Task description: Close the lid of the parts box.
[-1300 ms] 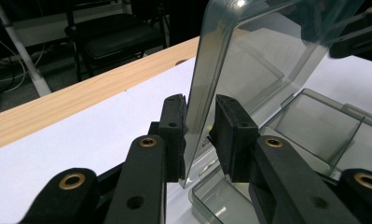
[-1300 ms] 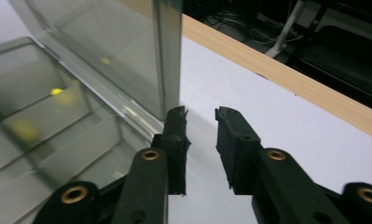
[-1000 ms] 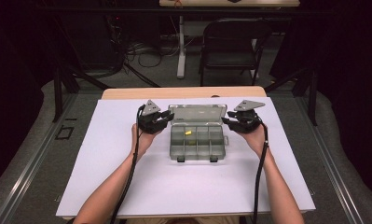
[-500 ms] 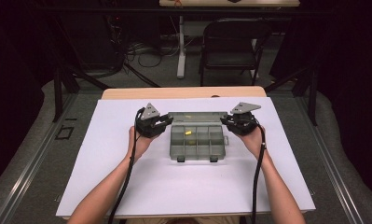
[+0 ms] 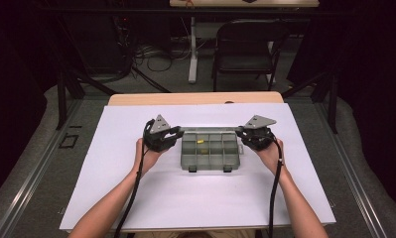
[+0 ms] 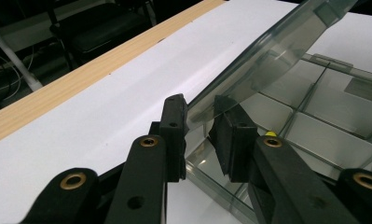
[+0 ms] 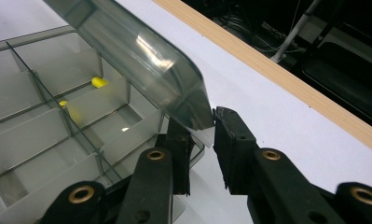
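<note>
A grey see-through compartment box [image 5: 186, 154] sits mid-table on the white sheet [image 5: 136, 198]. Its hinged lid [image 5: 210, 130] is raised off the box and stands over the far row. My left gripper [image 5: 178, 135] is at the lid's left corner, and in the left gripper view the lid [image 6: 277, 51] runs between its pads, left gripper [image 6: 201, 126] shut on it. My right gripper [image 5: 241, 135] has just been closing and is shut on the right corner of the lid [image 7: 127, 42], right gripper [image 7: 200, 133]. A small yellow piece [image 7: 99, 82] lies in a far compartment, yellow piece [image 5: 201, 141].
The wooden table edge [image 5: 195, 98] shows beyond the sheet. A dark folding chair [image 5: 250, 49] and floor cables stand farther back. Broad bare sheet lies in front of the box and to both sides of the forearms.
A second ago the lid leaned back behind the box as a pale panel; now it is swung up and shows edge-on. Both hands stay at its corners.
</note>
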Tool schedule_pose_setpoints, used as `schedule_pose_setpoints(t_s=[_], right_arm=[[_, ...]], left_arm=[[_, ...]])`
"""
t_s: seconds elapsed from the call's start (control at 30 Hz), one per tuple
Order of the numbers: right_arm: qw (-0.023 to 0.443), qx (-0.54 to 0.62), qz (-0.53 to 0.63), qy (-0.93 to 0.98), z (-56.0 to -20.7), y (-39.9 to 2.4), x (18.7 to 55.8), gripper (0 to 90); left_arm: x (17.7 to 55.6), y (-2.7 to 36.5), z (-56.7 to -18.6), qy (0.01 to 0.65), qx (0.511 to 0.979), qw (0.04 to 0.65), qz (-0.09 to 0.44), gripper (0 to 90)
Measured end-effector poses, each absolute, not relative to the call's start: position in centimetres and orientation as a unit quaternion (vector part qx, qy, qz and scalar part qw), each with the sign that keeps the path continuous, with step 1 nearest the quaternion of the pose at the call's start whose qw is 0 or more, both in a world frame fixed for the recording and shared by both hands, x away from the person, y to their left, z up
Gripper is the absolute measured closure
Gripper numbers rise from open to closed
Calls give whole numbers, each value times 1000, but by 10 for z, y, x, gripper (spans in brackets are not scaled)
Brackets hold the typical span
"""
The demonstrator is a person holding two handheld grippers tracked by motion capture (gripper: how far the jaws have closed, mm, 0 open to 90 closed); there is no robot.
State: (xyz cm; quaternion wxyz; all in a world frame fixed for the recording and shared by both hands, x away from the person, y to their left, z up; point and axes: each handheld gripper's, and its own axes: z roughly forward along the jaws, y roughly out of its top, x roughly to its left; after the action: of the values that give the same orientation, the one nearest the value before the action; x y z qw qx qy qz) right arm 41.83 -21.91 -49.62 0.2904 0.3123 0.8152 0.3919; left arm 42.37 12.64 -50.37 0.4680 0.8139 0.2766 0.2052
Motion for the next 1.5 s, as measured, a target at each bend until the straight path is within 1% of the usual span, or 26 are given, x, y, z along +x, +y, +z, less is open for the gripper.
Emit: schedule_pose_setpoints(t_s=[0.3,0.57,0.6,0.63,0.67,0.73,0.83,0.9,0.93,1.0,1.03,1.1,1.2,1.27,1.3,1.33,1.4,1.47,1.5], right_arm=[[301,308,384,817,-501,-218,410,746],[308,304,380,817,-506,-218,403,738],[309,304,380,817,-506,-218,403,736],[309,303,381,817,-507,-218,403,734],[309,303,380,817,-507,-217,403,733],[311,303,379,817,-508,-217,403,732],[312,301,378,818,-508,-217,402,731],[311,301,377,819,-508,-217,401,729],[312,300,377,818,-508,-217,401,729],[313,298,376,820,-509,-217,401,728],[314,298,375,820,-509,-217,401,728],[314,297,374,820,-509,-217,400,728],[314,297,373,821,-509,-217,400,725],[312,295,373,823,-509,-217,399,716],[309,294,374,824,-509,-218,399,701],[308,293,373,825,-509,-219,398,667],[300,292,371,829,-510,-221,397,629],[289,294,370,833,-511,-224,396,556],[283,293,367,836,-512,-225,397,537]], left_arm=[[414,129,-508,263,822,460,206,709],[412,131,-511,264,825,458,202,682],[412,131,-511,265,827,453,200,667],[411,131,-510,267,829,448,200,633],[410,131,-510,270,830,444,199,582],[408,134,-507,272,834,438,194,436],[399,143,-502,265,838,437,189,367],[395,149,-495,264,837,441,188,362],[394,151,-491,262,836,442,192,369],[392,153,-483,259,833,448,198,419],[391,154,-479,261,827,454,204,454],[393,155,-470,270,814,471,207,568],[398,150,-464,276,803,489,200,678],[402,143,-464,270,807,490,188,739],[402,138,-466,264,812,486,185,766],[403,136,-467,261,816,484,180,789],[403,132,-472,254,824,476,172,813],[403,130,-476,249,831,470,165,825],[402,129,-478,248,833,466,163,829]])
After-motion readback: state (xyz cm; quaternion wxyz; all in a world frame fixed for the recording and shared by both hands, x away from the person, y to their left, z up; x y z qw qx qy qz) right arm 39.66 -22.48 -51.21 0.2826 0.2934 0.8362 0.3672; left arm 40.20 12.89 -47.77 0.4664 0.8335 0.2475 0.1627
